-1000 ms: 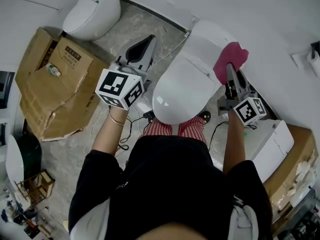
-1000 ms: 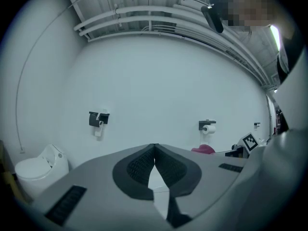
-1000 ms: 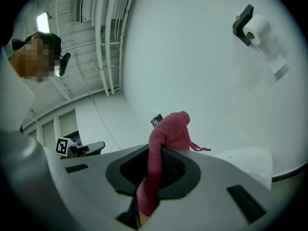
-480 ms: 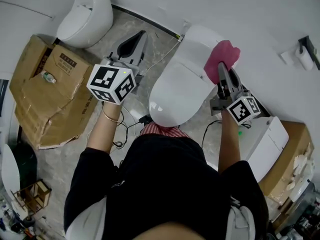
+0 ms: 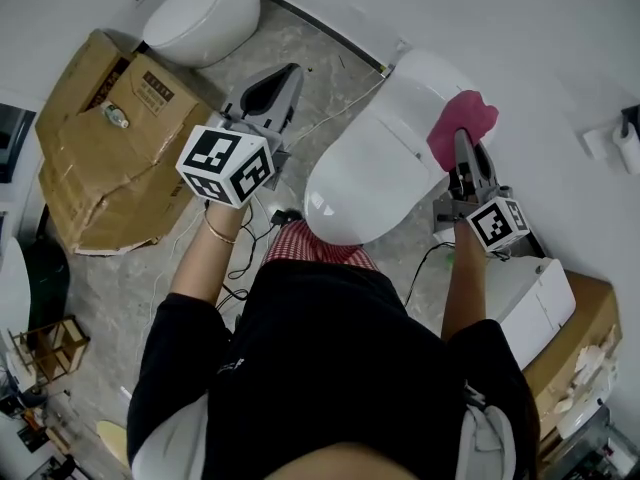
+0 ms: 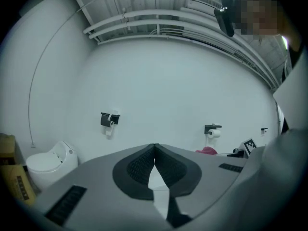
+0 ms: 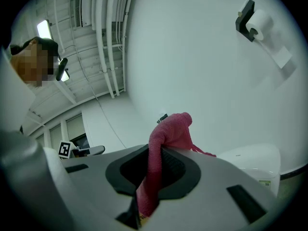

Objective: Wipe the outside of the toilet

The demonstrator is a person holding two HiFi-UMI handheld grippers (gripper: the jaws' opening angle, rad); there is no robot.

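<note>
R tool (image 5: pixel 463 153) is clamped on pink cloth (image 5: pixel 462 120), which sits at its tip against toilet (image 5: pixel 372 168) rear side. L tool (image 5: pixel 285 80) jaws are together, empty, over marble floor (image 5: pixel 330 63). White wall (image 5: pixel 540 28) is ahead of both tools. Cardboard boxes (image 5: pixel 100 138) and a 2nd toilet (image 5: pixel 205 13) are left of L tool.

Flattened brown cardboard boxes (image 5: pixel 110 158) lie on the grey marbled floor (image 5: pixel 330 78) at the left, with a small clear bottle (image 5: pixel 117 117) resting on top of them, and a separate white ceramic toilet (image 5: pixel 205 13) stands beyond them at the far left by the wall. Black cables (image 5: pixel 245 258) trail across the floor nearer in, and a small wooden rack (image 5: pixel 50 348) sits at the near left. At the right are a white rectangular box (image 5: pixel 525 303), a brown cardboard carton (image 5: pixel 580 338) just beyond it, and a white paper roll on a black wall holder (image 5: pixel 628 133).
</note>
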